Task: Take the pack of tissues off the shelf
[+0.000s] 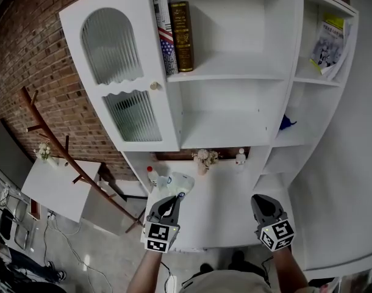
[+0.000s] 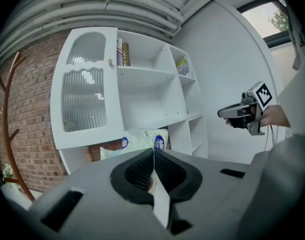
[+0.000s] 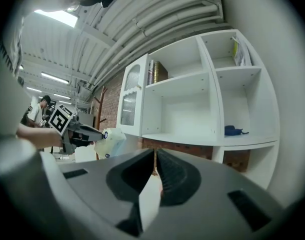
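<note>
- Big white shelf unit [image 1: 235,112] stands against a red brick wall [image 1: 39,54]. Its ribbed-glass door [image 1: 122,96] is swung open on the left.
- Two books [image 1: 174,35] stand upright on the top shelf, there's a magazine [image 1: 329,44] in the upper right cubby and something blue [image 1: 286,122] in the cubby below it.
- The white worktop [image 1: 228,212] under the shelves has a couple of small ornaments [image 1: 204,159] at the back, figurines I think, too small to say for sure.
- The left gripper [image 1: 175,196] is clamped shut on the pack of tissues [image 1: 177,182]. It's pinching the wrapper, so the pack hangs off the tips, off the shelf and over the worktop's left end.
- The right gripper [image 1: 260,198] is closed with nothing in it, held well apart over the worktop's right side.
- A wooden coat rack [image 1: 58,145] and a small white table [image 1: 58,188] are off to the left, and white pipes [image 3: 142,19] run across the ceiling.
</note>
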